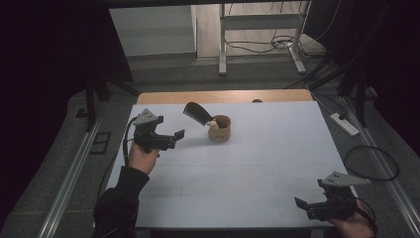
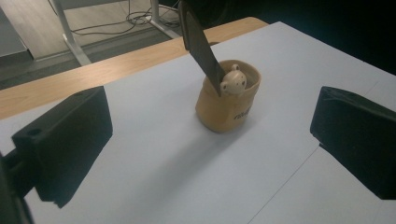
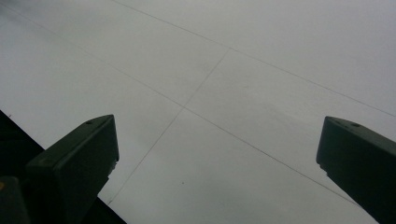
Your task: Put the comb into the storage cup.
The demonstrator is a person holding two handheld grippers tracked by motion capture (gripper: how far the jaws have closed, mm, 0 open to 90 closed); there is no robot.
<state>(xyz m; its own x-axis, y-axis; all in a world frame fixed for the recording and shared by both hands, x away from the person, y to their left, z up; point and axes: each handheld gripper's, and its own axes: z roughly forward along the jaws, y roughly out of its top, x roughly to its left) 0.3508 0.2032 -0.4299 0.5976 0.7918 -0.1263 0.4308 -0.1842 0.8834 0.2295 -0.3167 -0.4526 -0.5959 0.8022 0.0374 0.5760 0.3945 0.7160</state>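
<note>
A: Start from the high view. What's on the table [image 1: 257, 163]?

B: A tan cup [image 1: 220, 129] stands upright near the far middle of the white top. A black flat piece [image 1: 196, 113] leans out of it toward the far left, and a small pale bear figure [image 1: 213, 124] sits at the rim. The left tool [image 1: 171, 135] hovers just left of the cup, apart from it, jaws spread and holding nothing. The right tool [image 1: 303, 206] is at the near right corner, well apart from the cup.

A: Is the right one open there?

B: Hard to tell from above; it is dark and partly cut off by the picture's edge.

A: And the left gripper view?

B: The cup [image 2: 229, 98] is seen between the two black jaws, farther off, touching neither. The bear's head [image 2: 232, 81] peeks over the rim beside the black piece [image 2: 201, 44], whose top is cut off by the frame. There is lettering on the cup's side, too small to read. What lies deeper inside the cup is hidden.

A: The right gripper view?

B: Bare white table [image 3: 261, 70] with thin seam lines, and the right tool's [image 3: 217, 158] jaws wide apart, empty. That settles what the high view left unclear.
</note>
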